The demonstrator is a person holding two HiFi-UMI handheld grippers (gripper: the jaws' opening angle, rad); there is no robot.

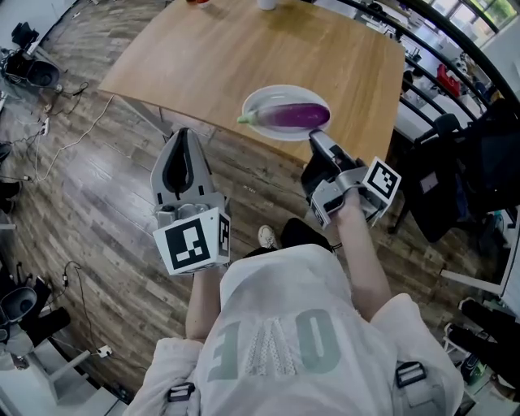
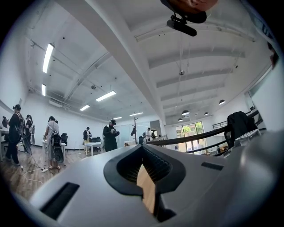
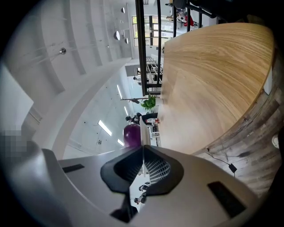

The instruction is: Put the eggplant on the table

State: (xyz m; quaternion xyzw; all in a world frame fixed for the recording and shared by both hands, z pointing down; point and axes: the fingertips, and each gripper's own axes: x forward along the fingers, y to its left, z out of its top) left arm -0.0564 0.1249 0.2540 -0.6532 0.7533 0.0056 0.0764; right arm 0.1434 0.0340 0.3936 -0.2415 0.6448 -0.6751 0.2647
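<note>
A purple eggplant (image 1: 294, 114) with a green stem lies on a white plate (image 1: 258, 104) near the front edge of the wooden table (image 1: 203, 57). My right gripper (image 1: 315, 136) reaches level to the plate's right rim and is shut on it. In the right gripper view the thin white plate rim (image 3: 143, 133) runs between the closed jaws of my right gripper (image 3: 143, 148), with the eggplant (image 3: 132, 135) just beyond. Whether the plate rests on the table or is lifted, I cannot tell. My left gripper (image 1: 184, 132) hovers left of the plate, off the table's edge, shut and empty. In its own view the left gripper (image 2: 143, 150) faces the ceiling.
A red object (image 1: 197, 2) and a white cup (image 1: 266, 3) stand at the table's far edge. Black railing (image 1: 422, 49) and a dark chair (image 1: 443, 175) are at the right. Cables (image 1: 57, 138) trail over the wood floor at the left. Several people (image 2: 108, 136) stand far off.
</note>
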